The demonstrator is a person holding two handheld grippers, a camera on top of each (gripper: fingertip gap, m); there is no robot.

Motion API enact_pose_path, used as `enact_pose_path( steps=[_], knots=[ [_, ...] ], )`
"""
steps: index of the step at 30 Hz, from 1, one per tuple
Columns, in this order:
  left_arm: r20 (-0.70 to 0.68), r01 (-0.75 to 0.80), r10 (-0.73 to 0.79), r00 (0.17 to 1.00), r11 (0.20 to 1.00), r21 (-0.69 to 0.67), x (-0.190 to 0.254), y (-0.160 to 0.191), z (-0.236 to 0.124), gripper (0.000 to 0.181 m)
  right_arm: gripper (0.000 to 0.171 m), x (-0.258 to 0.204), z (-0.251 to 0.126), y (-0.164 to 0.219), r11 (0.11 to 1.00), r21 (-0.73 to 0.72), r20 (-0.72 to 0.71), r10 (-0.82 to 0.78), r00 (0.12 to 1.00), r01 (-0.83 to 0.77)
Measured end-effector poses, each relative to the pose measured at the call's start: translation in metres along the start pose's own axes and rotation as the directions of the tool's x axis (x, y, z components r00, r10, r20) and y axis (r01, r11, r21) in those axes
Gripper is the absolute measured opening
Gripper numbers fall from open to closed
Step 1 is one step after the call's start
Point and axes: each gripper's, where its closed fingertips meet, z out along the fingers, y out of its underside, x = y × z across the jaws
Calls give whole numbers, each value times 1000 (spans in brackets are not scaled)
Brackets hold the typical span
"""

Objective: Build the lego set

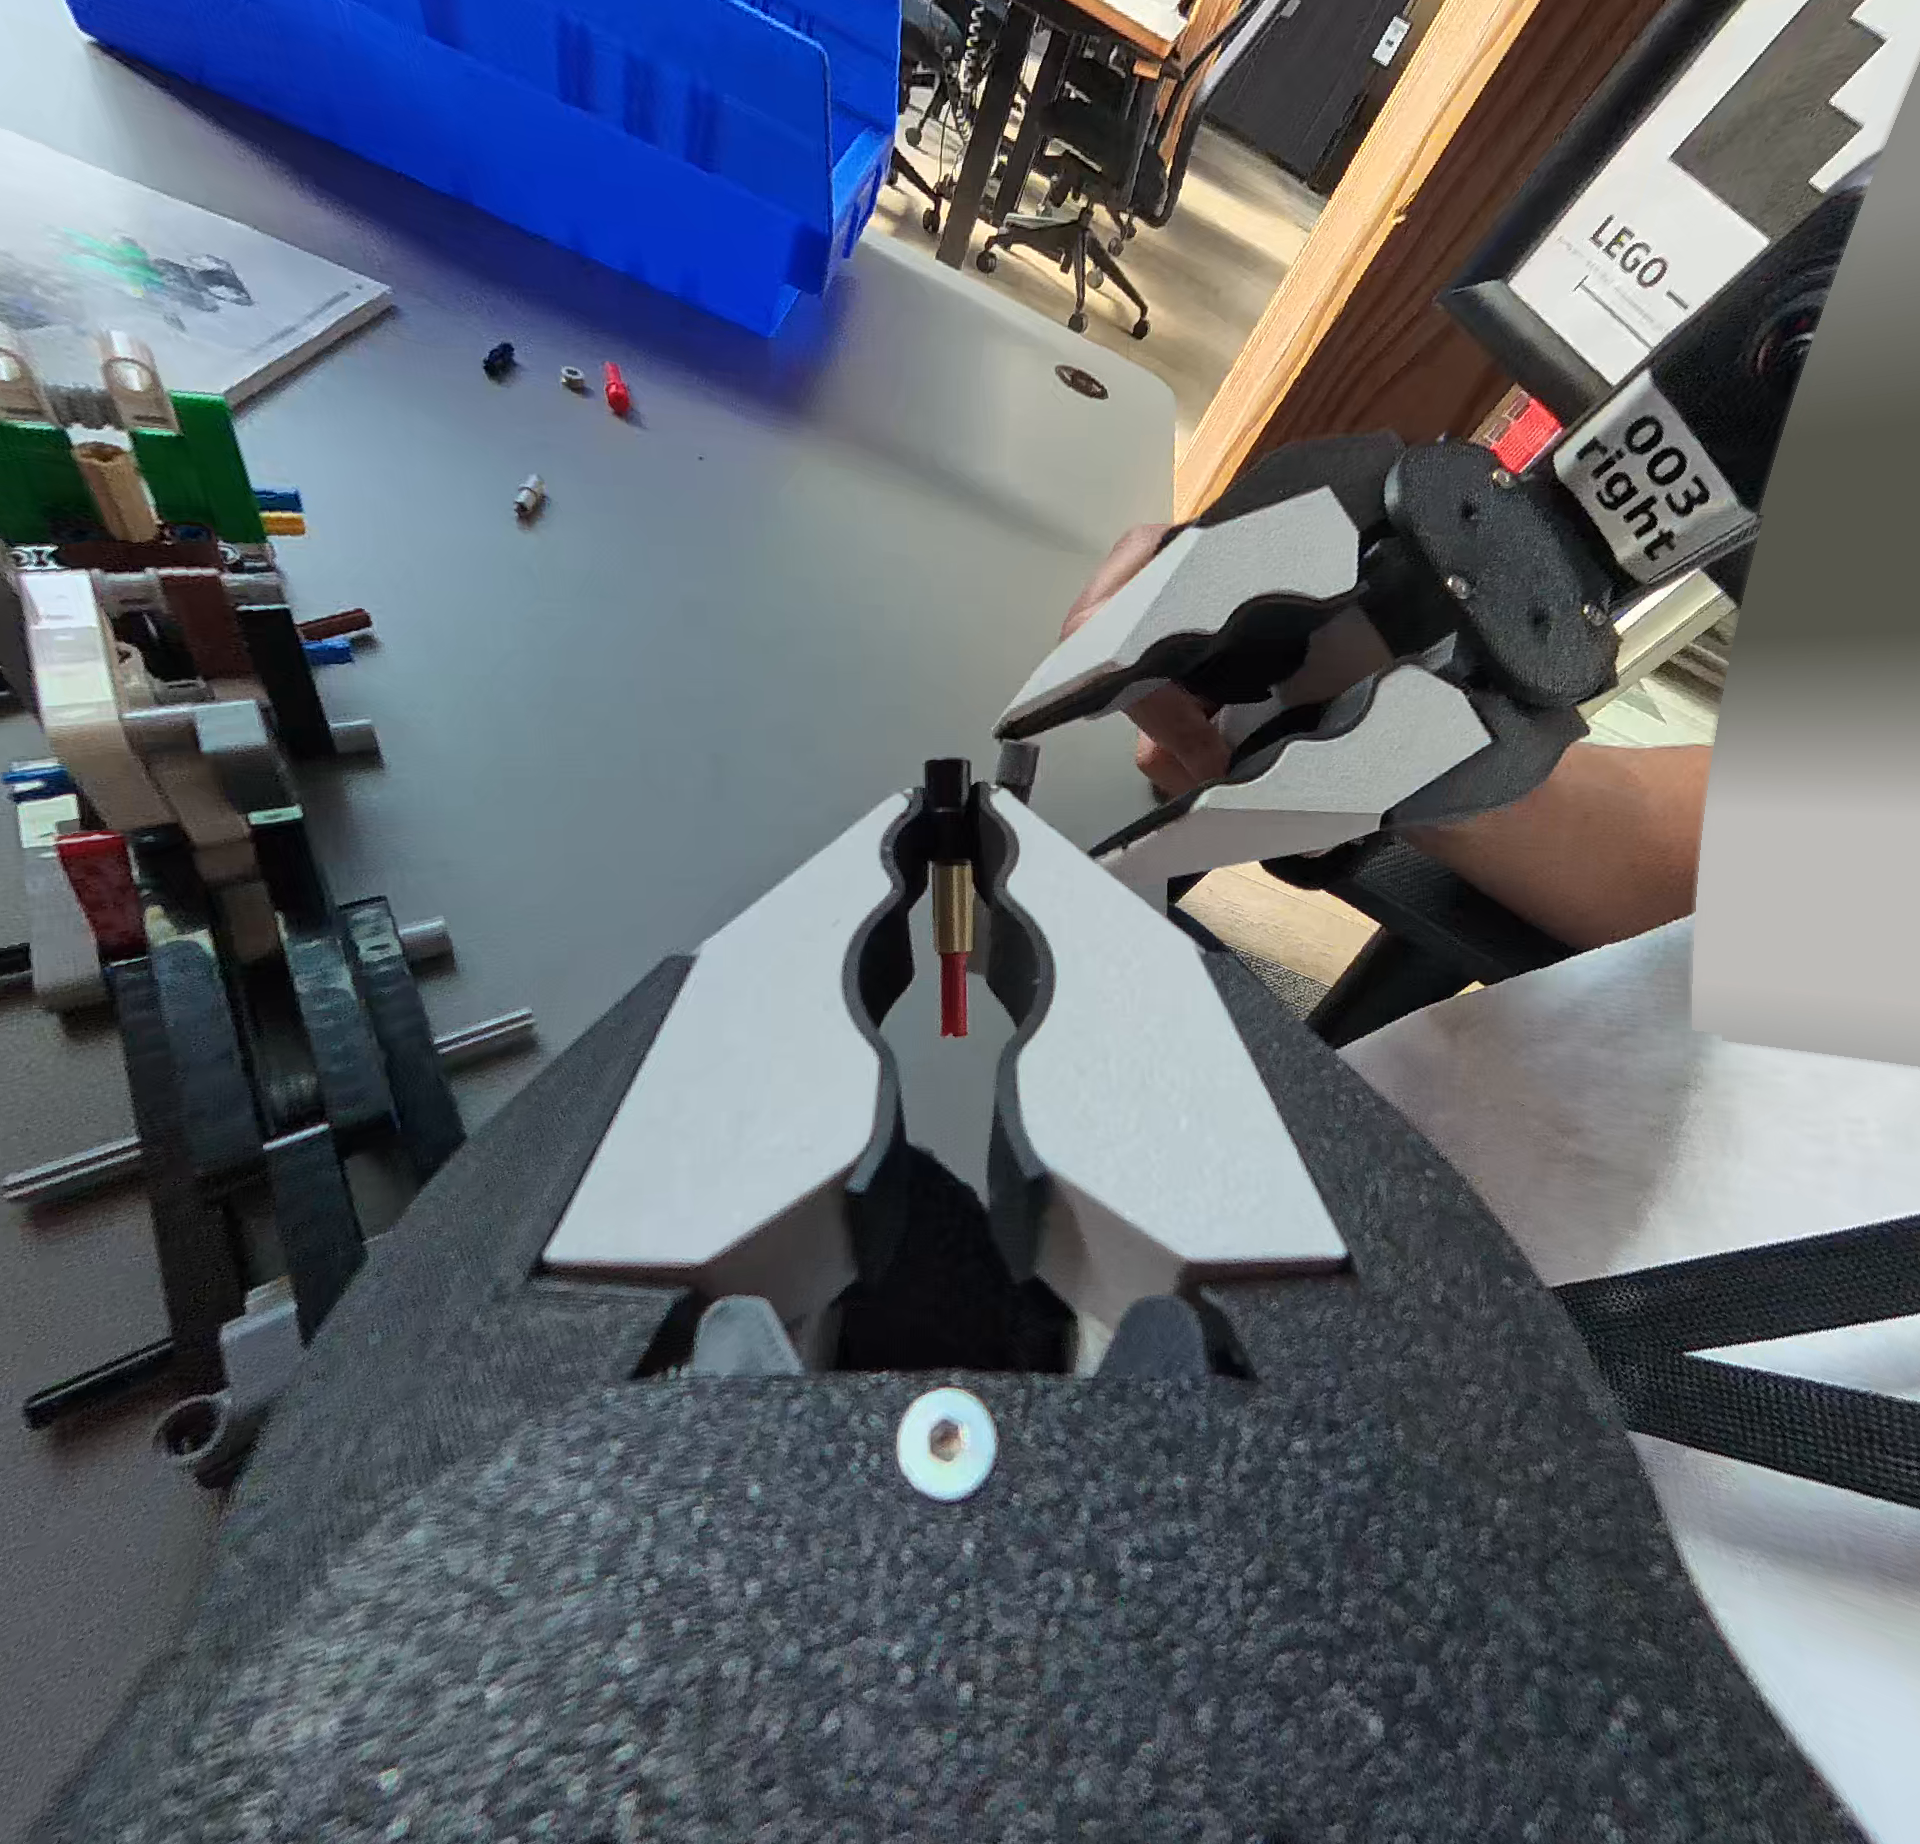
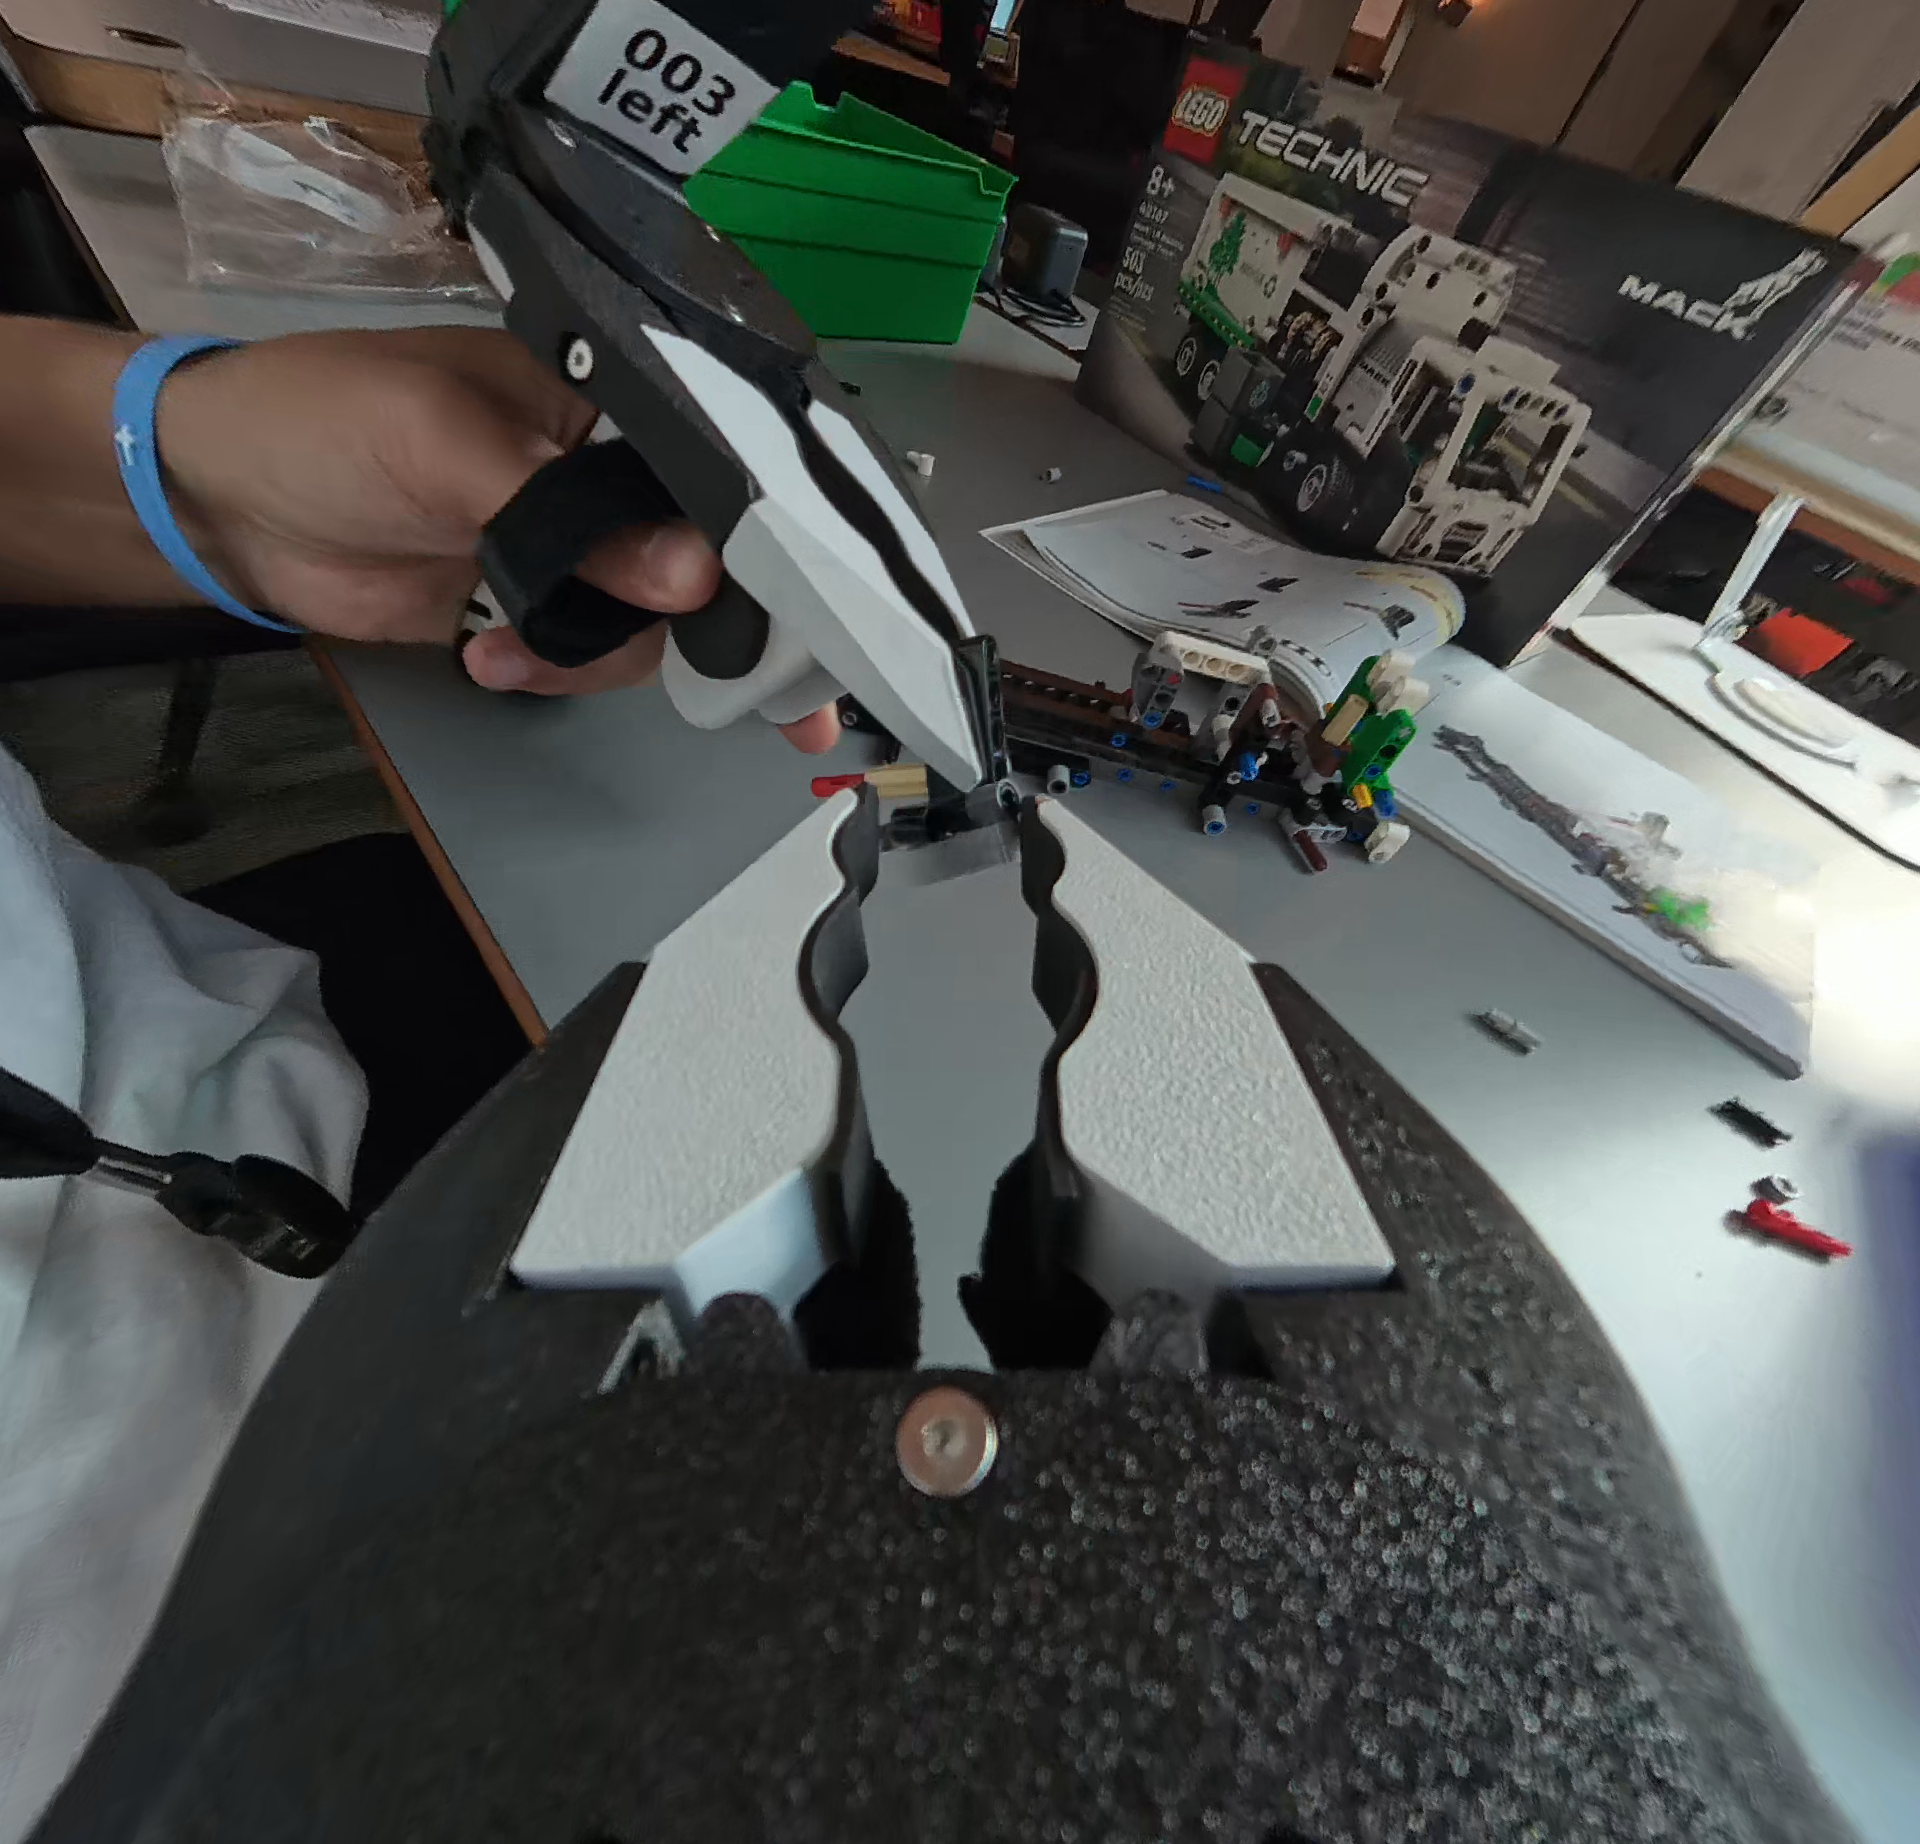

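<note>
My left gripper point(image 1: 948, 805) is shut on a small rod assembly point(image 1: 951, 895): a black end piece, a tan sleeve and a red axle. In the right wrist view the left gripper point(image 2: 977, 766) points down with the red and tan end sticking out to the left point(image 2: 868, 782). My right gripper point(image 2: 948, 807) holds a dark grey piece point(image 2: 961, 844) between its tips, right against the left gripper's tip. In the left wrist view the right gripper point(image 1: 1049, 792) comes in from the right with that piece point(image 1: 1018, 760) at its upper finger. The partly built truck chassis point(image 1: 177, 807) lies on the table, and also shows in the right wrist view point(image 2: 1247, 734).
A blue bin point(image 1: 468, 80) stands at the back, a green bin point(image 2: 852, 225) and the set's box point(image 2: 1455, 288) opposite. Instruction booklets point(image 1: 208, 277) point(image 2: 1247, 568) lie by the chassis. Loose parts are scattered: a red pin point(image 1: 615, 386) and small grey and black pieces point(image 2: 1751, 1119). The table edge point(image 2: 436, 859) is close. Left and right tips are no more than a few centimetres apart.
</note>
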Motion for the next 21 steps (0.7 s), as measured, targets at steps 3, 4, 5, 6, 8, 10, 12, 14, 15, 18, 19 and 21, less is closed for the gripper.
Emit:
enact_pose_path(
  steps=[3, 4, 5, 6, 8, 10, 12, 14, 15, 18, 19, 21],
  knots=[
    [18, -14, 15, 1000, 999, -47, -2, 7, 4, 6, 25, 2, 9, 11, 996, -81, 23, 50, 999, -48],
    [27, -26, 28, 999, 998, -57, -3, 8, 5, 6, 23, 3, 10, 13, 994, -94, 21, 57, 998, -54],
    [32, -39, 41, 999, 997, -67, -3, 9, 5, 6, 22, 3, 10, 14, 993, -103, 29, 68, 997, -65],
    [35, -49, 52, 998, 996, -79, -4, 10, 6, 6, 21, 2, 11, 16, 990, -114, 45, 86, 995, -81],
    [28, -51, 54, 998, 994, -98, -4, 13, 7, 6, 18, 2, 10, 18, 983, -132, 76, 141, 987, -131],
    [34, -41, 45, 998, 993, -109, -6, 14, 8, 6, 18, 3, 9, 20, 975, -147, 96, 184, 978, -169],
    [46, -31, 37, 998, 992, -123, -8, 16, 9, 5, 20, 1, 8, 23, 972, -163, 109, 190, 976, -171],
    [53, -28, 36, 998, 991, -132, -9, 18, 10, 6, 22, 0, 9, 26, 973, -179, 99, 163, 982, -143],
    [51, -31, 39, 998, 990, -141, -9, 19, 10, 6, 22, 0, 9, 27, 975, -183, 96, 147, 984, -128],
    [21, -73, 78, 997, 980, -183, -4, 25, 13, 6, 13, -2, 8, 29, 973, -194, 112, 152, 982, -128],
    [19, -96, 102, 995, 976, -197, -4, 27, 13, 6, 12, -3, 8, 29, 970, -197, 134, 168, 977, -140],
    [-6, -140, 142, 990, 966, -217, -2, 30, 13, 6, 9, -6, 6, 31, 965, -215, 179, 191, 965, -151]
  ],
)
